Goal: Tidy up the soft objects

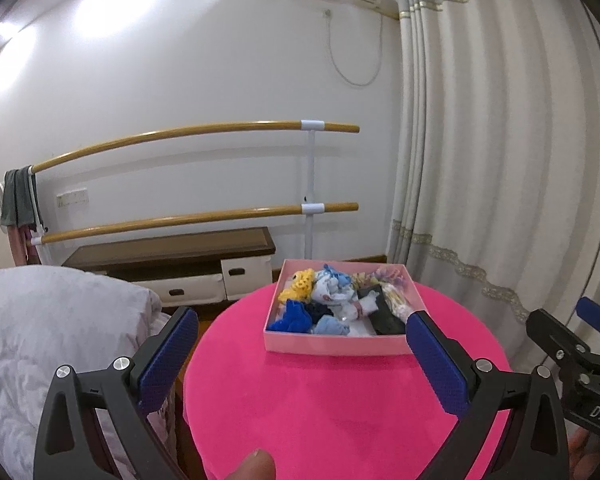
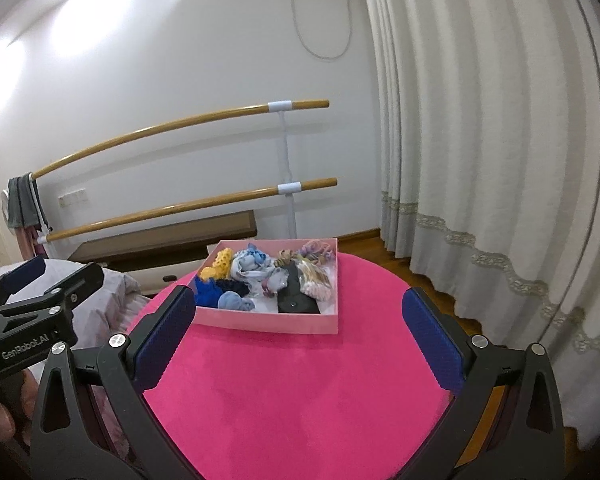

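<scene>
A shallow pink box [image 1: 332, 345] [image 2: 268, 322] stands at the far side of a round pink table [image 1: 320, 408] [image 2: 300, 392]. It holds several soft items: a yellow crochet piece [image 1: 300, 282] [image 2: 220, 262], blue pieces [image 1: 294, 316] [image 2: 208, 294], pale blue-white cloth [image 1: 332, 286] [image 2: 252, 266], a black pouch [image 1: 384, 316] [image 2: 296, 298] and beige scrunchies [image 1: 396, 298] [image 2: 316, 280]. My left gripper [image 1: 300, 354] is open and empty, short of the box. My right gripper [image 2: 296, 330] is open and empty too, near the box's front wall.
A bed with a grey quilt [image 1: 48, 340] lies left of the table. A low dark bench with white drawers [image 1: 180, 264] and a two-rail wooden barre [image 1: 200, 132] stand by the back wall. Curtains [image 1: 500, 160] hang on the right.
</scene>
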`<action>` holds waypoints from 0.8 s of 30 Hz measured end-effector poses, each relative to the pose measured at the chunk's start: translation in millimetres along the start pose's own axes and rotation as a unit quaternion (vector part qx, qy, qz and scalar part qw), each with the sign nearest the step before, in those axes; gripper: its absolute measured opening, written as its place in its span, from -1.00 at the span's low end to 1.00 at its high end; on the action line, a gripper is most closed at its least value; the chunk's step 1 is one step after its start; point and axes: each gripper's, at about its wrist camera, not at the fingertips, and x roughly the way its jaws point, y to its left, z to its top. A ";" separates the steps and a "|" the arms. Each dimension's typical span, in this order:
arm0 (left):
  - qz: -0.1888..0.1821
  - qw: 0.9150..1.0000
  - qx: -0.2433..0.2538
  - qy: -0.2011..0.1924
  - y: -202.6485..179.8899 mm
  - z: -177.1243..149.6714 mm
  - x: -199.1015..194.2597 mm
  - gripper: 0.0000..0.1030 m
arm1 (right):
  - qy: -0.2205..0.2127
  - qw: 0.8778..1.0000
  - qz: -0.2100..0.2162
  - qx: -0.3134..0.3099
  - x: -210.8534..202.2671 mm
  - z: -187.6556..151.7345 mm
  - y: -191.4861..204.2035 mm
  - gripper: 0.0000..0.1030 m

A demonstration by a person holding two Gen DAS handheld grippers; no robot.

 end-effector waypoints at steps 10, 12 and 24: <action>0.007 1.000 0.004 0.000 -1.1 -2.9 -22.3 1.00 | 0.008 1.000 0.003 -0.003 -0.2 -9.3 5.0 1.00; 0.006 1.000 0.002 -0.001 0.1 -3.5 -26.0 1.00 | 0.010 1.000 0.004 -0.005 -1.4 -9.7 7.0 1.00; 0.007 1.000 -0.013 0.003 6.1 -0.6 -26.1 1.00 | 0.011 1.000 0.007 -0.016 -5.9 -10.3 15.8 1.00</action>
